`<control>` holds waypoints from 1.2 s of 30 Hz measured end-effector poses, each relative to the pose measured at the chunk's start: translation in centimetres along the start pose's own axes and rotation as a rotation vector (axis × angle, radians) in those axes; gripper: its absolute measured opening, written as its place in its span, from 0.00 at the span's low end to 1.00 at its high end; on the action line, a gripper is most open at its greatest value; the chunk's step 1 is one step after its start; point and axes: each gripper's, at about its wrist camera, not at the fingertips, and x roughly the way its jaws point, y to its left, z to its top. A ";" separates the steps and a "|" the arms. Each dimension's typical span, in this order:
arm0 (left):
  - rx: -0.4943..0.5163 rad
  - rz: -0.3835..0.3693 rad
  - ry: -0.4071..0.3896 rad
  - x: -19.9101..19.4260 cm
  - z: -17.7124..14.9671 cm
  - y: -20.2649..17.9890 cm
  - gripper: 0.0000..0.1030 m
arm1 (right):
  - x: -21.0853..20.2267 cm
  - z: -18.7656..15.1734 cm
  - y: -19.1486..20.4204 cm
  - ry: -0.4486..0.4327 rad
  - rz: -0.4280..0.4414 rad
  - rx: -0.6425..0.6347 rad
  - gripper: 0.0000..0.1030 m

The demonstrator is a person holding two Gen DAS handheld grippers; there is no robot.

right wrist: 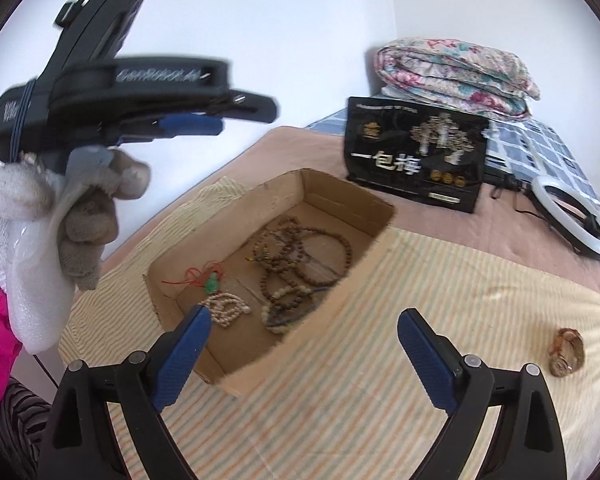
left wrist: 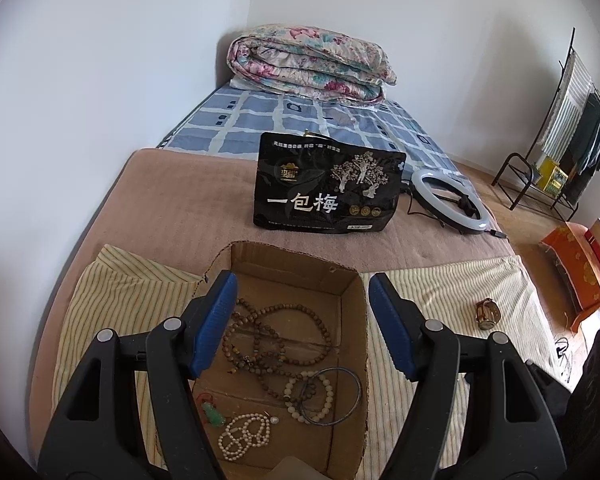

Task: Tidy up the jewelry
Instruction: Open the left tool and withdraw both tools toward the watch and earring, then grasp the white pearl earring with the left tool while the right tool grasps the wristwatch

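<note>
Jewelry [left wrist: 276,364] in cardboard box [left wrist: 352,292] | watch [left wrist: 487,313] outside | both jaws apart

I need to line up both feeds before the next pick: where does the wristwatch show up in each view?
Left wrist: the wristwatch lies right of centre on the striped cloth, outside the cardboard box.
Right wrist: the wristwatch lies at the far right, on the same cloth, beyond the right claw.
Shared landmark: the cardboard box, left of the watch in both.
</note>
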 end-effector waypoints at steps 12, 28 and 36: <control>0.080 -0.089 0.003 -0.6 -1.7 -5.5 0.68 | -5.1 -1.9 -9.2 -0.041 -0.135 0.146 0.93; 0.259 -0.278 0.156 2.8 -7.6 -16.1 0.68 | -8.9 -5.3 -21.5 -0.063 -0.315 0.369 0.98; 0.291 -0.321 0.248 5.8 -12.0 -19.2 0.62 | -7.2 -6.8 -24.7 -0.012 -0.358 0.377 0.98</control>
